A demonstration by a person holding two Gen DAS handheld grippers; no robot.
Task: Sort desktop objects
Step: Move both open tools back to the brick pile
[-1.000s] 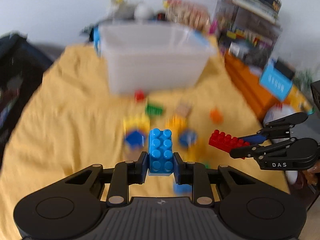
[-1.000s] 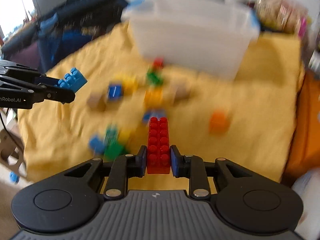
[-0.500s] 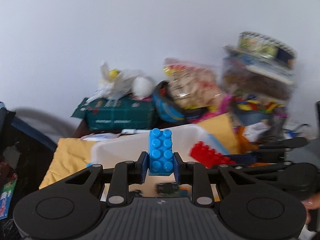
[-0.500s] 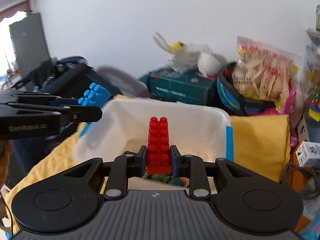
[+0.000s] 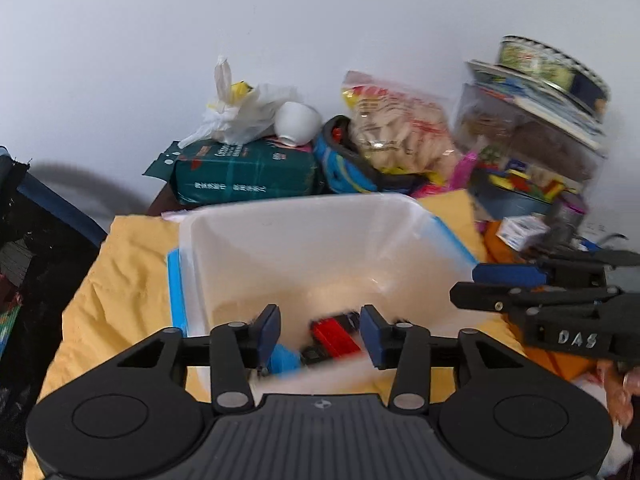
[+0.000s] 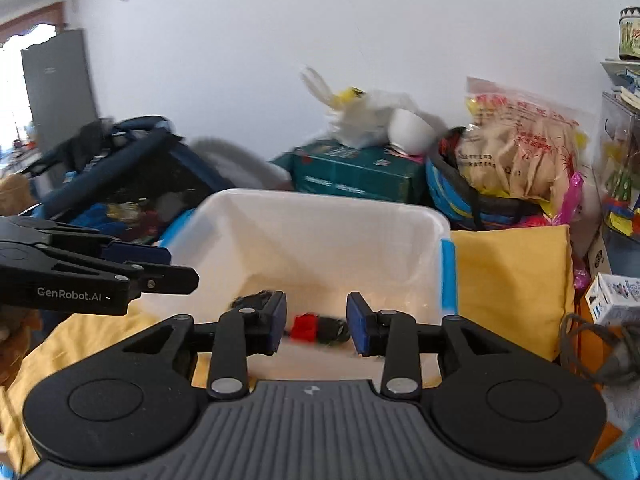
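Both tools hang spread and empty over the white plastic bin on the yellow-clothed table, left tool and right tool, with a studded red brick and blurred blue brick lying inside

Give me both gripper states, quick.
Left gripper: open, holding nothing, over the white bin.
Right gripper: open, holding nothing, over the same bin.
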